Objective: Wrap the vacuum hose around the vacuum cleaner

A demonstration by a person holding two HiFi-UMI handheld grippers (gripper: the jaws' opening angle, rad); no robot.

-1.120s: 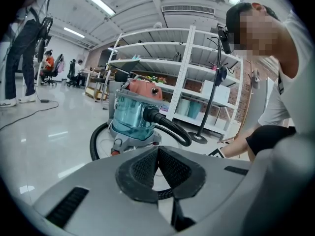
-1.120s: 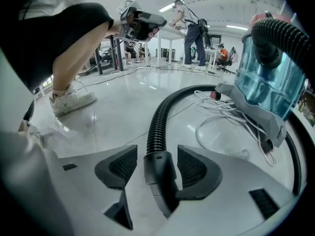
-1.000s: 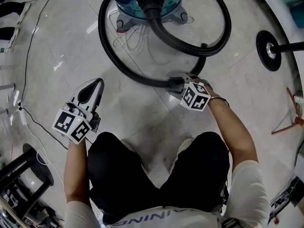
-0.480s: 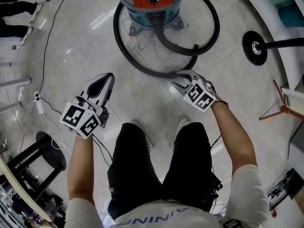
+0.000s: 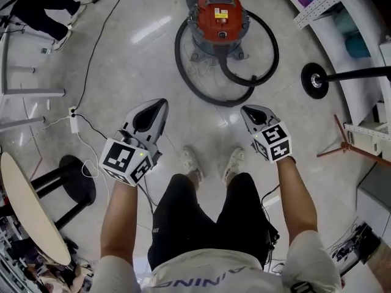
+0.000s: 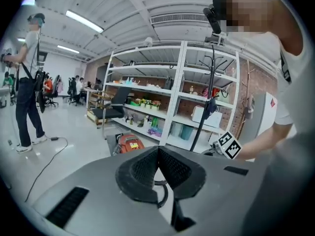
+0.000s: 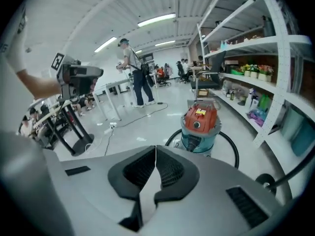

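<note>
The vacuum cleaner, red on top with a teal drum, stands on the floor ahead of me. Its black hose lies in loose loops on the floor around its base. Both grippers hang well back from it, above my feet. My left gripper is shut and empty, and its own view shows the vacuum low behind the jaws. My right gripper is also shut with nothing between the pads. The right gripper view looks straight at the vacuum and the hose.
A black round stand base and a shelving unit are at the right. A cable with a power strip runs along the left. A black stool and a round table stand at lower left. A person stands at far left.
My right gripper let go of the hose end and shut. Both grippers drew back and the view rose, so the vacuum now sits farther away.
</note>
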